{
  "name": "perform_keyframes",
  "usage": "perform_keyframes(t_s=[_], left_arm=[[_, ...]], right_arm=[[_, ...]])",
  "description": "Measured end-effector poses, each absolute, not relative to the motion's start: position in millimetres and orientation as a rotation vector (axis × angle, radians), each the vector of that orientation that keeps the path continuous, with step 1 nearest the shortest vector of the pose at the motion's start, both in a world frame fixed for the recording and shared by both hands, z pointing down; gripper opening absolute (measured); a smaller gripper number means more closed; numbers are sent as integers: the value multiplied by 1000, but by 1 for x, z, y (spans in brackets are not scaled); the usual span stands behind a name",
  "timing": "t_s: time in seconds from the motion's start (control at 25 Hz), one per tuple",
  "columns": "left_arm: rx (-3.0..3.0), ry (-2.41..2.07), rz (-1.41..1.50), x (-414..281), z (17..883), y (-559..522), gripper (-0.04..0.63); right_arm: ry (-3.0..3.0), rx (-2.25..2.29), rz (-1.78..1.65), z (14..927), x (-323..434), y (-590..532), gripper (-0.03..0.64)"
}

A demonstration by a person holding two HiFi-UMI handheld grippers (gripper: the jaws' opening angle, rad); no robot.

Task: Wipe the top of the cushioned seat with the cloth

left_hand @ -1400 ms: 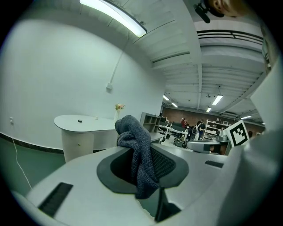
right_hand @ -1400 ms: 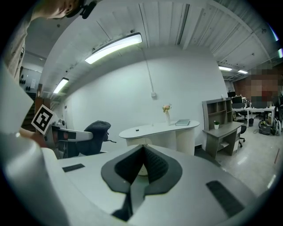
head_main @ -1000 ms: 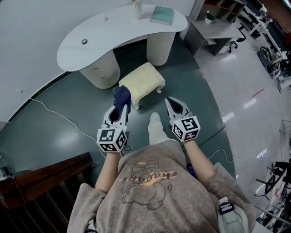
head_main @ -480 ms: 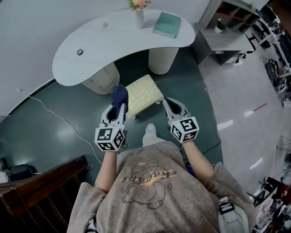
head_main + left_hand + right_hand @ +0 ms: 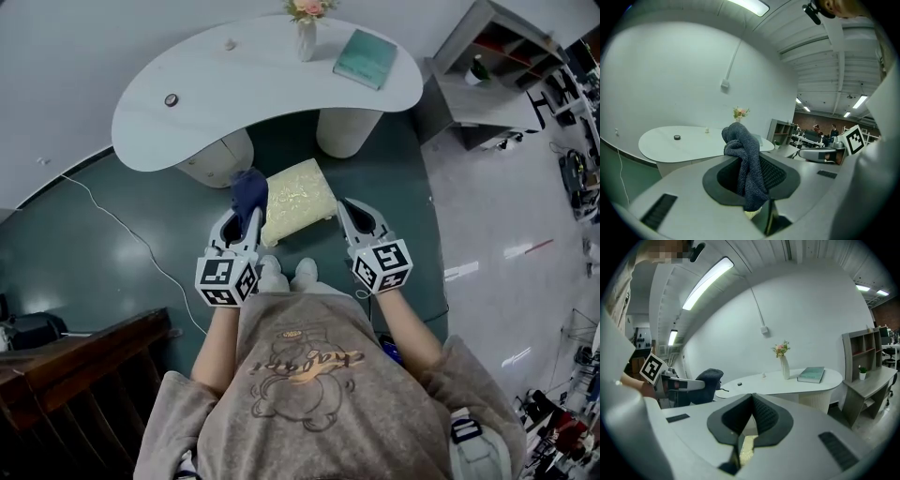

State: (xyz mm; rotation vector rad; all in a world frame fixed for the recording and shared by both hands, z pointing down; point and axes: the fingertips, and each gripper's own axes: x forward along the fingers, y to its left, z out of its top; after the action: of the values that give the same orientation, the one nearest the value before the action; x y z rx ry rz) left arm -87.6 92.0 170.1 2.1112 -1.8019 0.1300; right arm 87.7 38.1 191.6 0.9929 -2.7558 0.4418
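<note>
A cream cushioned seat stands on the green floor in front of the white desk, in the head view just ahead of both grippers. My left gripper is shut on a dark blue cloth, which bunches up above the jaws and hangs over the seat's left end. In the left gripper view the cloth fills the gap between the jaws. My right gripper hovers near the seat's right side, its jaws closed together with nothing in them. A sliver of the seat shows below the jaws in the right gripper view.
A curved white desk stands behind the seat, carrying a vase of flowers, a teal book and a small dark disc. A grey shelf unit is at the right. A white cable crosses the floor; dark wooden furniture sits at lower left.
The person has stepped closer to the seat, which now lies directly ahead of both grippers. The left gripper has kept hold of the cloth; the right has stayed shut.
</note>
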Motion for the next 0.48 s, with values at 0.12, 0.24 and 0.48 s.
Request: perform_keyframes(t_s=[0.12, 0.24, 0.48], left_arm=[[2114, -1798, 137, -87, 172, 89, 91], [2117, -1789, 139, -88, 174, 86, 91], [2101, -1786, 142, -103, 180, 83, 91]], right_arm=[[-2760, 999, 451, 191, 86, 35, 5], [-2751, 1012, 469, 196, 86, 33, 5], [-2746, 996, 474, 202, 71, 29, 5]])
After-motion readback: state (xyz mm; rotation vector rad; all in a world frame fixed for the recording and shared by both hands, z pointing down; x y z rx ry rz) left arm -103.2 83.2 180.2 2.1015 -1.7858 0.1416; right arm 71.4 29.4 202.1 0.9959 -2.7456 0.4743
